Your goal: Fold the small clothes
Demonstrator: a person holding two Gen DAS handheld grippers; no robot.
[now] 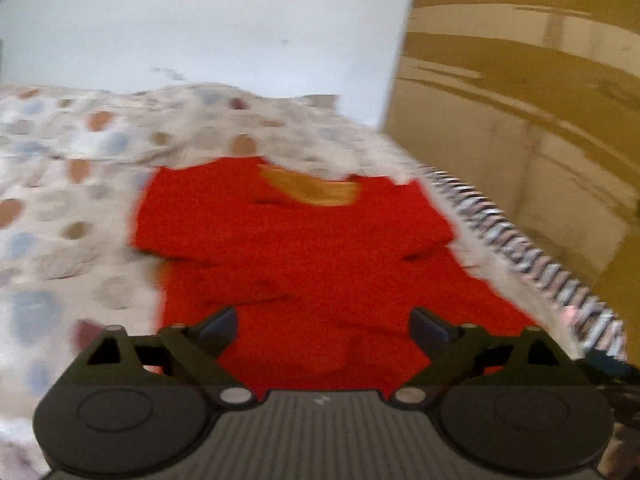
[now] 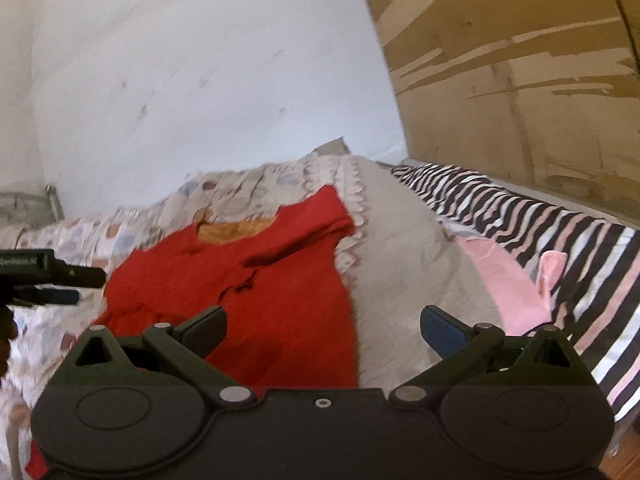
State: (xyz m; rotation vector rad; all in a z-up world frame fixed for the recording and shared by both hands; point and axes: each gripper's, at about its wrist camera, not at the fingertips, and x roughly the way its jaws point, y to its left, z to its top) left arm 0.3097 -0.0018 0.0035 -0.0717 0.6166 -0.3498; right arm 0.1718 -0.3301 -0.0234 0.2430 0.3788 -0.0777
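Two hand-held grippers hang over a bed (image 2: 400,248), both gaping wide and holding nothing. The left hand-held gripper (image 1: 323,326) hovers above the near part of a red shirt (image 1: 304,256), which lies spread on the patterned bedspread (image 1: 60,184), neck at the far end. The right hand-held gripper (image 2: 323,330) hangs over the shirt's right edge, near a pink garment (image 2: 508,280) and striped cloth (image 2: 560,232).

Black ribbed tongs (image 1: 323,326), silver pivot screws, round side housings, blue-padded fingers (image 2: 442,330).
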